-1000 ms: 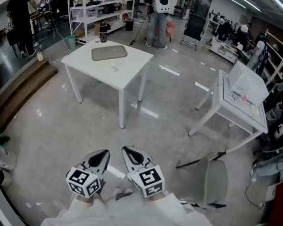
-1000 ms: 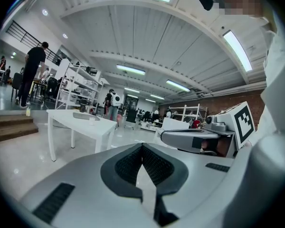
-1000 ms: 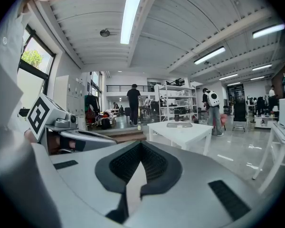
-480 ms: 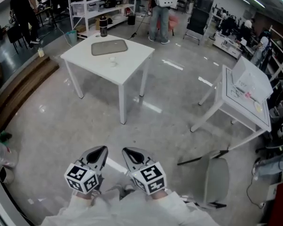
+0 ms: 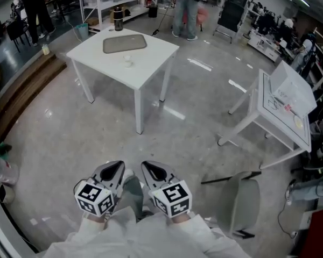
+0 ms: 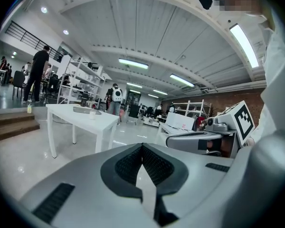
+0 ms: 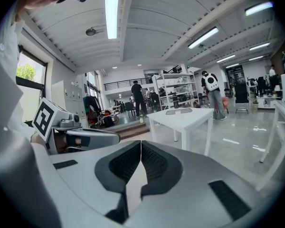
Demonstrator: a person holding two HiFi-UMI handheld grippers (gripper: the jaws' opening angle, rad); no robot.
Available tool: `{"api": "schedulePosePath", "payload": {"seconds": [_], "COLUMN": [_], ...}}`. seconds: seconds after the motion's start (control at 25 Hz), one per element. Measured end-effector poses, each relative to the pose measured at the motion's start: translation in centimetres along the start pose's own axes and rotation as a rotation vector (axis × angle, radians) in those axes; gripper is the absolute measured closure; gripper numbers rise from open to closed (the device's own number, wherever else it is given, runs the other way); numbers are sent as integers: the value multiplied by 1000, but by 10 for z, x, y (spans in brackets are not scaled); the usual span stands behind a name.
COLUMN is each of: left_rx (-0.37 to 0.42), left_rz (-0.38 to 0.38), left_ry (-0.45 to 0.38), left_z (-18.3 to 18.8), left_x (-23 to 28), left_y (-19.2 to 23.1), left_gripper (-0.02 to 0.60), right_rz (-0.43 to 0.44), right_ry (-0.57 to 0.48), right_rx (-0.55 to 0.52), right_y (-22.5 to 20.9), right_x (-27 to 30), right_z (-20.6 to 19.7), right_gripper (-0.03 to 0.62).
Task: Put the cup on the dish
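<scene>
Close against the body, the left gripper (image 5: 116,167) and the right gripper (image 5: 149,169) sit side by side at about the same height, with their marker cubes toward the person. White sleeves (image 5: 145,235) run back from them at the bottom of the head view. Each gripper view shows its ribbed pads pressed together tip to tip with nothing between them, so both tools are closed and empty. They point forward over bare grey floor (image 5: 97,128), touching nothing.

Well ahead stands a white square table (image 5: 153,63). On it is the cup (image 5: 128,61), small and white, apparently upright, though it is too tiny to make out any detail. It rests on the bare tabletop, apart from the dish (image 5: 124,43), a flat grey rounded-corner tray lying just beyond it.
</scene>
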State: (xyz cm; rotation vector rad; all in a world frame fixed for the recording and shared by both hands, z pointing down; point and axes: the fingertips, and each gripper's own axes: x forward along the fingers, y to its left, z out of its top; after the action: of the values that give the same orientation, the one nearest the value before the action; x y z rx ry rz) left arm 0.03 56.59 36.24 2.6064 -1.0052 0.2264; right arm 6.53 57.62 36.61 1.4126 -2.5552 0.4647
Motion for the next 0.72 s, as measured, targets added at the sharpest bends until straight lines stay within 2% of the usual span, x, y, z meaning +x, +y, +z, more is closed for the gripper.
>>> {"api": "schedulePosePath", "payload": {"seconds": [0.28, 0.52, 0.72], "left_rx": [-3, 5, 30], "left_rz": [-35, -84, -98], "left_ry": [27, 71, 51], "left_z": [22, 51, 91], "left_x": [51, 93, 130], "left_y": [50, 109, 173], "left_gripper": [574, 574, 574], "right_rz": [-1, -31, -43], "right_ry": [-22, -43, -56], "right_rx": [5, 14, 11], "right_y": [-36, -70, -98], "right_x": [60, 134, 199], "right_z": [29, 73, 105], "right_gripper": [582, 582, 582]}}
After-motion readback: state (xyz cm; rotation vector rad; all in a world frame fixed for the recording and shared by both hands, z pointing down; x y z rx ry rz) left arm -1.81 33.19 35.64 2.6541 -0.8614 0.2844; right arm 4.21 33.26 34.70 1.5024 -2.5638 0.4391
